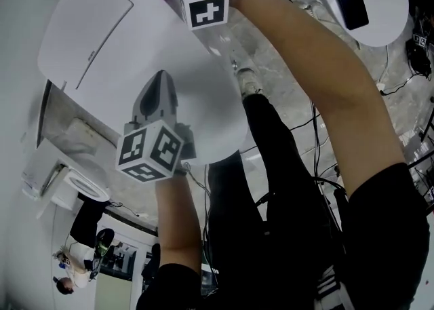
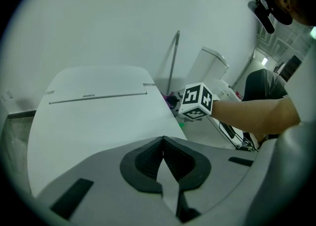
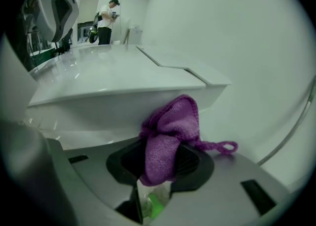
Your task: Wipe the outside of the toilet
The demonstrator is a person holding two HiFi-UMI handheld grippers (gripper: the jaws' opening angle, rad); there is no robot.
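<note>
At eleven o'clock in the head view, a glossy white ceramic toilet [image 1: 102,37] with its flat lid down, close to a pale wall. At twelve o'clock, above the lid's far side, the right gripper [image 3: 165,153] with its black-and-white marker cube uppermost. Jaws clamped on a bunched purple knitted cloth [image 3: 170,126], one loose loop of yarn trailing toward three o'clock in the right gripper view. Cloth up against the toilet's outer side, just under the overhanging edge of the lid near its back corner.

Just left of centre in the head view, at nine o'clock, the left gripper [image 2: 163,143], pointing toward twelve o'clock over the lid's rounded front edge. Jaws closed tip to tip, with nothing between them. No telling whether the tips touch the lid. Well apart from the right gripper, the width of the lid between them.

In the left gripper view, a thin metal pipe [image 2: 173,62] rising along the wall at one o'clock of the lid, and beyond it a second white toilet [image 2: 210,64]. At eleven o'clock in the right gripper view, far off, a standing person in a white top [image 3: 106,15].
</note>
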